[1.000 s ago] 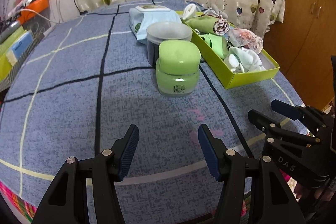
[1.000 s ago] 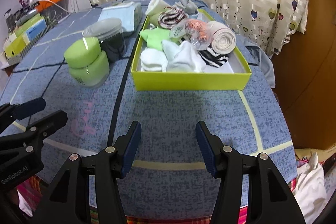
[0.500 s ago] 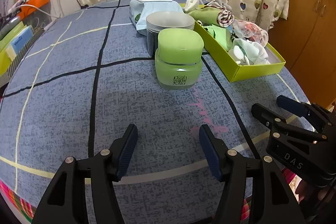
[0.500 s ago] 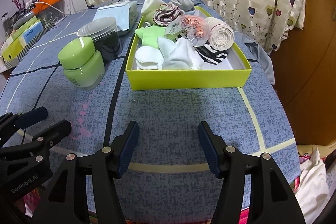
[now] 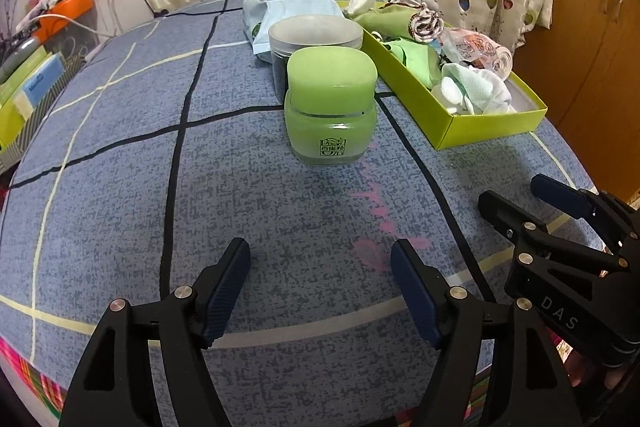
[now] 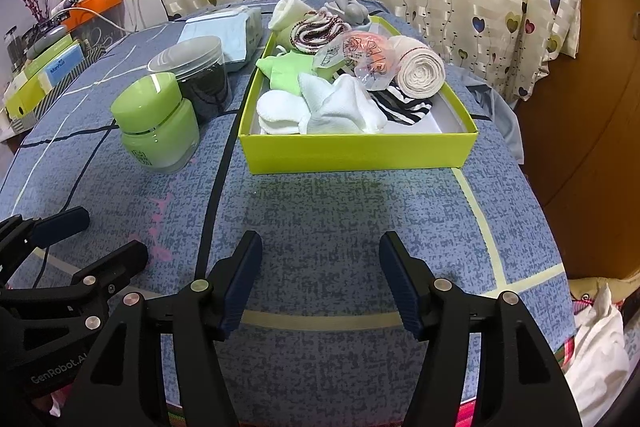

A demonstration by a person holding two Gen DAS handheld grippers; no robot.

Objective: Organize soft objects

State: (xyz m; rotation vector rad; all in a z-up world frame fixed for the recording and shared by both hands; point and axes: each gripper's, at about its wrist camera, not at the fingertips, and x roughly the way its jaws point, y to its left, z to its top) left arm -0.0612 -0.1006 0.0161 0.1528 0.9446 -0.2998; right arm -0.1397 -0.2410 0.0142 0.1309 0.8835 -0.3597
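A lime-green box (image 6: 360,153) sits on the blue checked cover, filled with soft things: white socks (image 6: 340,107), a green cloth (image 6: 284,71), a striped sock (image 6: 404,107), a cream roll (image 6: 420,69) and a clear bag (image 6: 360,55). The box also shows in the left wrist view (image 5: 472,123). My left gripper (image 5: 320,267) is open and empty, low over the cover in front of a green jar (image 5: 332,111). My right gripper (image 6: 320,267) is open and empty, in front of the box. Each gripper shows in the other's view, the right one at the right (image 5: 520,199) and the left one at the left (image 6: 100,239).
A clear-lidded dark jar (image 5: 312,39) stands behind the green jar, with a pale blue wipes pack (image 5: 288,11) beyond it. Boxes and an orange tray (image 5: 64,15) line the far left. Heart-print curtains hang behind. A wooden cupboard (image 6: 592,87) stands at the right.
Both grippers have moved a little forward toward the jar and the box. Both stay open and empty. Nothing on the cover has moved.
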